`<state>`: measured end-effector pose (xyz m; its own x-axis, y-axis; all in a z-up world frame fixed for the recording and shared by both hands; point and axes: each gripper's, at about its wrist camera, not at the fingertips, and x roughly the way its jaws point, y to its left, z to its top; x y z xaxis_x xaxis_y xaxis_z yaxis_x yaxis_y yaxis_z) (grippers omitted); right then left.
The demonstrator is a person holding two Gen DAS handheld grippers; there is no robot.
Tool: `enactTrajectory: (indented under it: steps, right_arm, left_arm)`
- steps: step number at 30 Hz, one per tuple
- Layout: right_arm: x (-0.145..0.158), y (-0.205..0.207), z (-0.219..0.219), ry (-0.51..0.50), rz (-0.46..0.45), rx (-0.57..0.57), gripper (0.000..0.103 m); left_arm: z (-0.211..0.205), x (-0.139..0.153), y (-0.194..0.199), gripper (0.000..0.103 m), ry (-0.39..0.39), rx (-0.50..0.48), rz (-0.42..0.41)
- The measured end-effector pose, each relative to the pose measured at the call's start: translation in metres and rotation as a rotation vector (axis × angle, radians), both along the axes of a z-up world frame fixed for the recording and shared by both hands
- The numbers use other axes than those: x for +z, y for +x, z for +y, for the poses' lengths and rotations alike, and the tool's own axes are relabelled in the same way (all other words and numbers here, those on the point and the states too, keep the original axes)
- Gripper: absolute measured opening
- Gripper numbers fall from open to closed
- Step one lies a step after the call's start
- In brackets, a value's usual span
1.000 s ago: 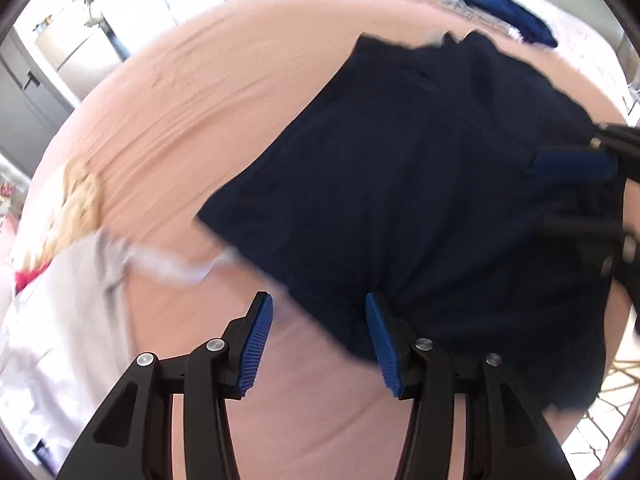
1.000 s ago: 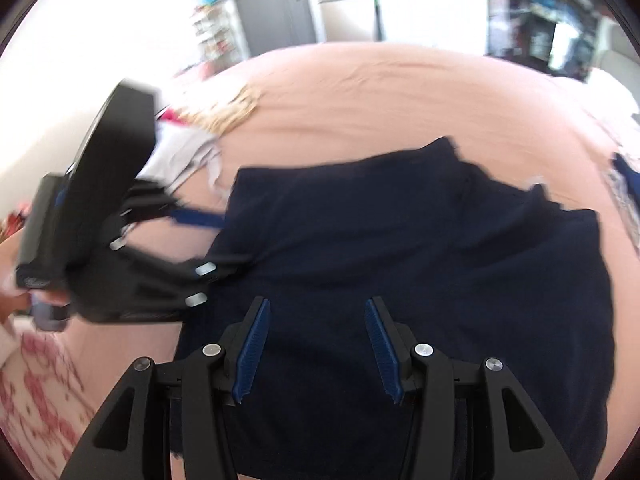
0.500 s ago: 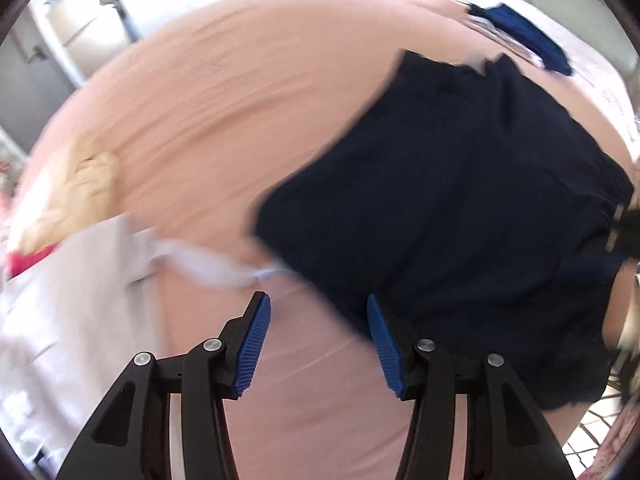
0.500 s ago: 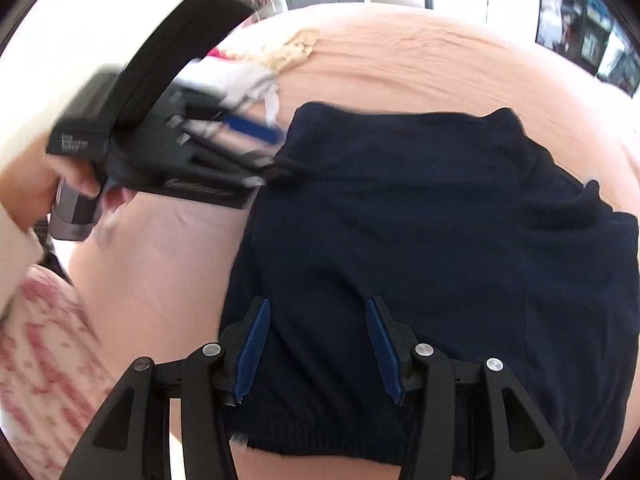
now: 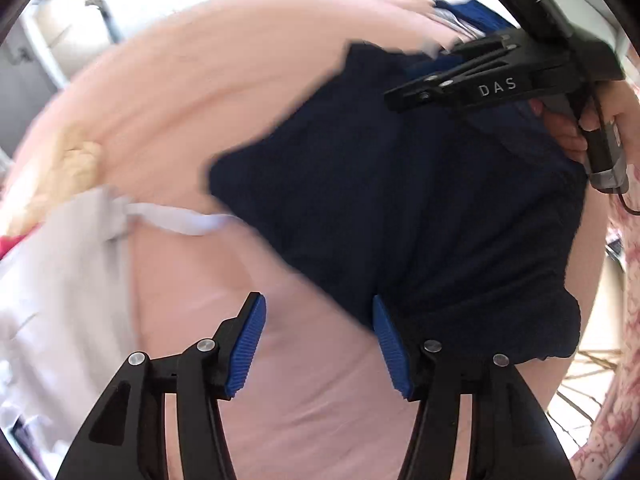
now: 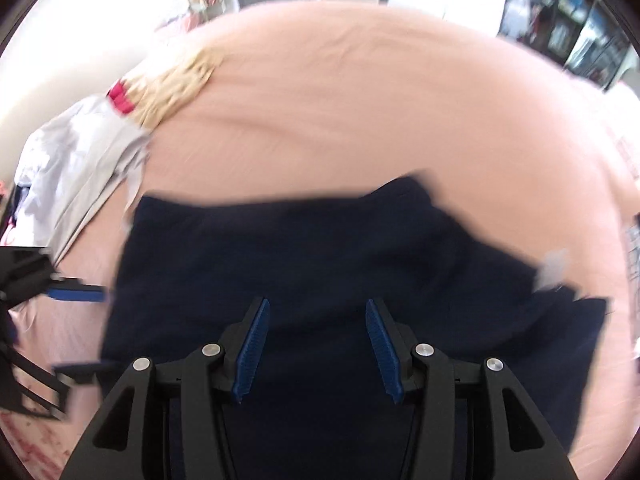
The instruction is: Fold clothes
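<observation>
The left tool [image 5: 316, 336] hangs with its blue pads spread apart, gripping nothing, at the near edge of the navy garment [image 5: 420, 200]. The right tool [image 6: 316, 344], jaws likewise apart, hovers over the same garment, which lies spread on the pink bed [image 6: 380, 100]. Beside it lies a pale grey garment [image 5: 60, 264].

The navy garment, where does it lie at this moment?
The navy garment lies spread on the pink bed, under the open right gripper in the right wrist view. The grey clothes lie to its left.
</observation>
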<state>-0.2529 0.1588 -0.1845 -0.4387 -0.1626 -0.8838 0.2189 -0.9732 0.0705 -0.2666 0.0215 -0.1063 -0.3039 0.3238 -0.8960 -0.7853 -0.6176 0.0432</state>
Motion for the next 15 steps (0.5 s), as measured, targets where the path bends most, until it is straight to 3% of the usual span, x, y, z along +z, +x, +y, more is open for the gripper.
enactTrajectory:
  steps: [2,3,5,7,8,12,14,15]
  right_arm:
    - [0.004,-0.004,0.003,0.016,0.012,0.002,0.055]
    - [-0.002,-0.016,-0.005,0.025,-0.03,0.023,0.058]
    - [-0.018,-0.024,-0.027,0.073,-0.064,0.1,0.061]
    - [-0.015,-0.021,-0.039,0.151,0.017,0.126,0.061]
    - [-0.01,-0.017,-0.038,0.155,0.029,0.116,0.061]
    - [0.017,0.028,-0.006,-0.014,0.054,0.052,0.061]
    - [0.015,0.061,0.003,-0.01,0.03,0.058,0.061]
    - [0.012,0.072,0.005,-0.009,0.016,0.059,0.061]
  left_arm:
    - [0.01,0.012,0.005,0.053,0.11,-0.046,-0.007]
    - [0.019,0.013,0.008,0.053,0.133,-0.078,-0.016]
    - [0.026,0.005,0.013,0.053,0.066,-0.128,-0.006]
    - [0.03,-0.007,0.018,0.054,-0.044,-0.172,0.014]
    - [0.028,-0.006,0.02,0.053,-0.058,-0.171,0.018]
    - [0.012,0.022,0.026,0.053,0.068,-0.074,-0.017]
    - [0.022,0.022,0.043,0.053,0.056,-0.136,0.009]
    - [0.027,0.016,0.05,0.053,0.011,-0.175,0.012]
